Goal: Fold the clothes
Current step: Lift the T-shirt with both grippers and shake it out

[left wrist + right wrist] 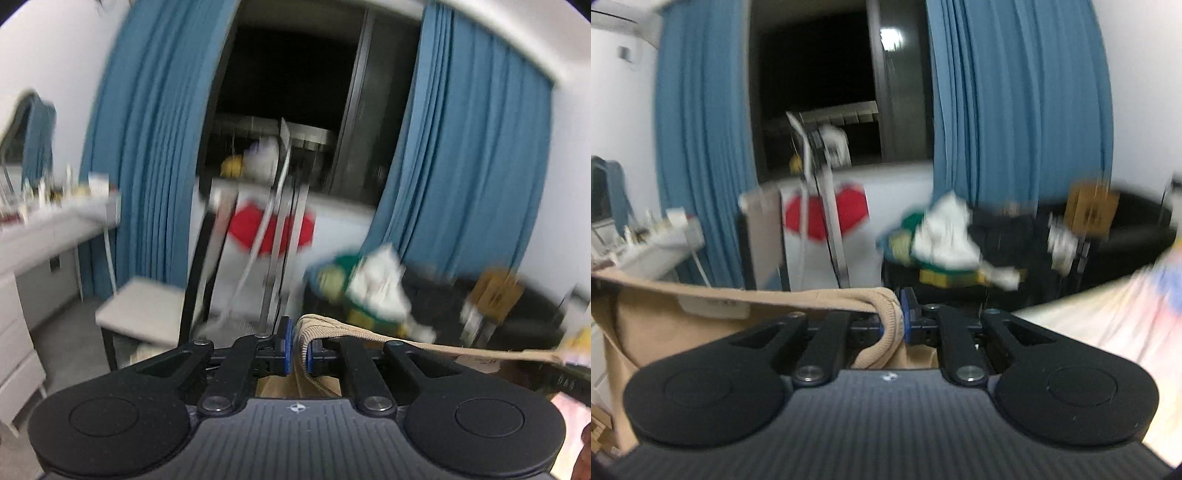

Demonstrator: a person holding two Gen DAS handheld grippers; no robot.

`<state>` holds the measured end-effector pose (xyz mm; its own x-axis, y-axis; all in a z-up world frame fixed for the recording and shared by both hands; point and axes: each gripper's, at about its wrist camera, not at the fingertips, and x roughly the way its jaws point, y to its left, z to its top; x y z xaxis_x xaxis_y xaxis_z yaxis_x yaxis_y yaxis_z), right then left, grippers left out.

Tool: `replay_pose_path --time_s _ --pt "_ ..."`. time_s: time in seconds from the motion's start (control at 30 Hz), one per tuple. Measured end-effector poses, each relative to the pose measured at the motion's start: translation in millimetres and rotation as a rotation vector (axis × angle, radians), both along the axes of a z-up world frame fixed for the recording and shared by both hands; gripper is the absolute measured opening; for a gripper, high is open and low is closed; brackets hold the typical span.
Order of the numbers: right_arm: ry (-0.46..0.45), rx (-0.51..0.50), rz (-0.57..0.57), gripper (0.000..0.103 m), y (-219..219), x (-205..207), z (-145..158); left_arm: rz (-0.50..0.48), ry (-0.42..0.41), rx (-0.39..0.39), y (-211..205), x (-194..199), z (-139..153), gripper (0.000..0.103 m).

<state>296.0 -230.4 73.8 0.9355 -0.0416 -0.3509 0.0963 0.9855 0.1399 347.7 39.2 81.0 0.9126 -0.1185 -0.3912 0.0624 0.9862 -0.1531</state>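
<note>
A beige garment with a ribbed hem hangs stretched in the air between my two grippers. My left gripper (298, 347) is shut on one end of the garment (424, 345), whose edge runs taut to the right. My right gripper (894, 317) is shut on the other end of the garment (683, 317), which spreads left and hangs down below the fingers, with a white label near its top edge. Both views are motion-blurred.
Blue curtains (147, 147) frame a dark window. A white desk (44, 229) with small items stands at left, a stool (144, 314) below it. A black sofa (1126, 229) holds a pile of clothes (945, 236) and a cardboard box (1089, 210). A light bedspread (1108, 317) lies at right.
</note>
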Motion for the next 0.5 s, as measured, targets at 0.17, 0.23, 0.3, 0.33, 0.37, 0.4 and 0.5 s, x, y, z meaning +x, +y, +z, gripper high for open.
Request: replay_pose_path --time_s 0.17,0.23,0.3,0.33,0.37,0.4,0.5 --pt "0.172 0.029 0.010 0.011 3.2 103.6 -126.3 0.008 0.154 0.105 2.9 108.0 -140.2 0.008" --pt "0.230 0.024 0.004 0.012 4.9 130.7 -167.2 0.015 0.214 0.099 4.3 138.3 -188.8 0.008" --pt "0.294 0.047 0.005 0.011 1.2 153.5 -199.9 0.026 0.283 0.080 4.7 169.6 -228.5 0.009" --pt "0.321 0.058 0.006 0.011 -0.8 161.4 -214.0 0.029 0.287 0.084 3.2 176.8 -243.8 0.009" --pt "0.327 0.058 0.013 0.011 -0.6 164.2 -224.7 0.031 0.268 0.098 1.2 179.0 -256.2 0.009" --pt "0.331 0.056 0.020 0.010 -0.1 166.8 -234.5 0.032 0.248 0.112 -0.8 181.3 -268.5 0.008" --pt "0.303 0.014 0.040 0.011 5.7 165.9 -234.3 0.030 0.223 0.152 -6.4 177.6 -275.4 0.007"
